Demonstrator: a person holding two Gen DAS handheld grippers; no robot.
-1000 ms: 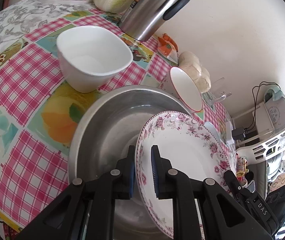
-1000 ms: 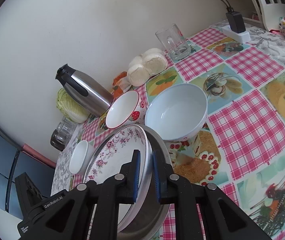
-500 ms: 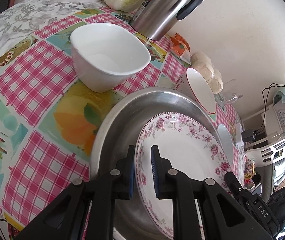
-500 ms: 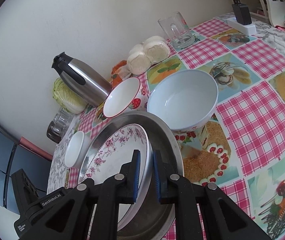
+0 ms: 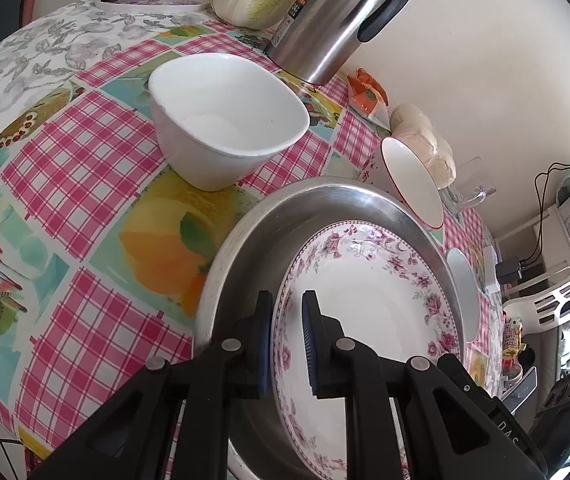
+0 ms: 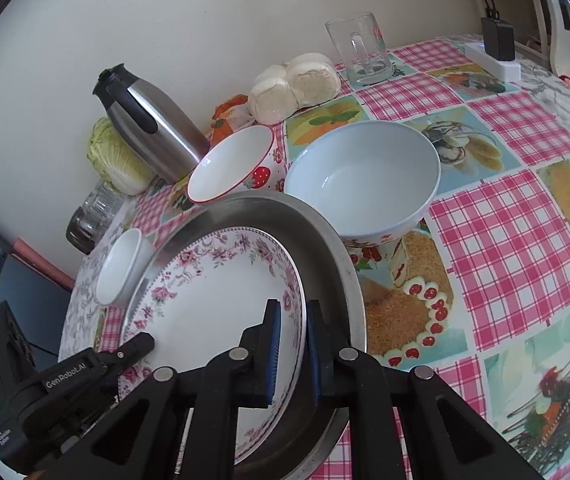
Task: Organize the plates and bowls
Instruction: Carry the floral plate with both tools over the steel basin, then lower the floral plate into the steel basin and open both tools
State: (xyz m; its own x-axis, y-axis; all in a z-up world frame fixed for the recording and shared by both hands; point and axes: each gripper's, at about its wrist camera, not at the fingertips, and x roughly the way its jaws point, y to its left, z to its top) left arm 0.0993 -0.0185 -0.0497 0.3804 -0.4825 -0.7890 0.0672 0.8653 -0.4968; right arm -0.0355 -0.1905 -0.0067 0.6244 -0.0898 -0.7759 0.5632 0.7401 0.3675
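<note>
Both grippers pinch the floral plate (image 5: pixel 369 304) by opposite rims: my left gripper (image 5: pixel 287 340), bottom centre of its view, has one blue pad on each face of the near edge, and my right gripper (image 6: pixel 293 344) clamps the far edge the same way. From the right view I see the left gripper's black body at lower left, its tip resting on the plate rim. The plate sits inside the steel basin (image 6: pixel 325 248), though I can't tell if its underside touches the metal; my fingers hide the lower part. Just beyond the basin, on the desk (image 6: pixel 505 240), stand a strawberry bowl (image 6: pixel 233 164) and a pale blue bowl (image 6: pixel 365 176); a white bowl (image 5: pixel 225 120) shows upper centre in the left view. Behind them a thermos (image 6: pixel 149 120) leans in view, with cabbage (image 6: pixel 113 156) partly hidden behind it.
</note>
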